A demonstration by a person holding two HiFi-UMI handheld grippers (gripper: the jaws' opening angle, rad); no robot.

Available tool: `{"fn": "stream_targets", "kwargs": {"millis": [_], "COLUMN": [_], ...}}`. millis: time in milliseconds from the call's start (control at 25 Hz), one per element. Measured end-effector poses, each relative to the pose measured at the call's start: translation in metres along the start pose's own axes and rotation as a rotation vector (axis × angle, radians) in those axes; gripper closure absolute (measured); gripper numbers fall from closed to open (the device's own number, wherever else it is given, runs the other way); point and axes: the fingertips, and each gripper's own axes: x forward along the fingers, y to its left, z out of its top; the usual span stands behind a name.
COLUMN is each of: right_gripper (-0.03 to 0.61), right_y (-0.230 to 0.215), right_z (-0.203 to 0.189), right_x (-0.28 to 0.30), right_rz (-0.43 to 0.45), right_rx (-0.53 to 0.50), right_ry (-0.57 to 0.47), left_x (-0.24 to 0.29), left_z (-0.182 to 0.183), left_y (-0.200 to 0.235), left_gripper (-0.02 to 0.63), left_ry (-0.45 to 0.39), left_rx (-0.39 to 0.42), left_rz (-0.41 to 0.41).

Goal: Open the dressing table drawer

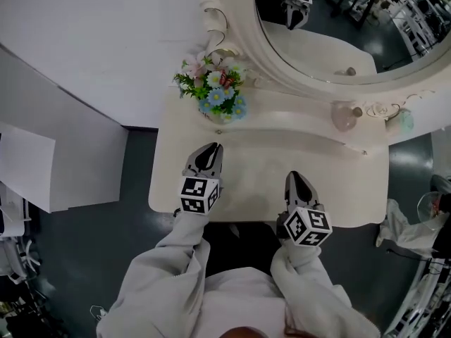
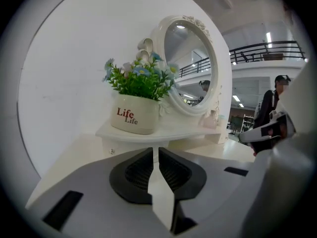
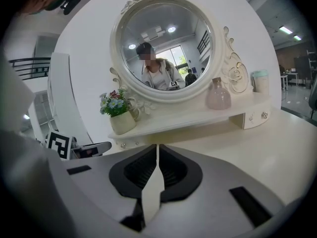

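"Well, what does the head view give you?"

"Both grippers hover over the front half of the table. The left gripper is on the flowers' side and the right gripper is beside it, the two apart. The mirror stands at the back. No drawer front shows from up there."

"And the left gripper view?"

"Its jaws are all but together, with only a thin slit between them and nothing in it. Ahead, the pot marked 'Life' sits on the shelf. One knob shows under the shelf's left end."

"The right gripper view?"

"There the jaws close nearly to a line, and they're empty too. Only this view shows a small drawer, pushed in under the shelf's right end, just right of the pink vase. More knobs sit under the pot's end. Both ends lie ahead of the tips, untouched."
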Motion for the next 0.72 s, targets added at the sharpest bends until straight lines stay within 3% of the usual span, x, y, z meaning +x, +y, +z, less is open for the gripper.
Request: {"fn": "stream_targets", "kwargs": {"millis": [120, 320, 720], "right_gripper": [0.537, 0.537, 0.537], "right_y": [0.0, -0.001, -0.013], "right_z": [0.0, -0.001, 0.002], "right_x": [-0.001, 0.0, 0.001], "right_rz": [-0.011, -0.022, -0.039], "right_rx": [-0.007, -0.01, -0.001], "right_ry": [0.009, 0.021, 0.031], "left_x": [0.014, 0.032, 0.057], "left_z": [-0.006, -0.017, -0.023], "left_y": [0.011, 0.022, 0.03], "left_gripper": [0.578, 0.466, 0.463], "left_ry": [0.022, 0.062, 0.111], "left_rx": [-0.013, -0.031, -0.03], "left_rz": [0.057, 0.098, 0.143]}}
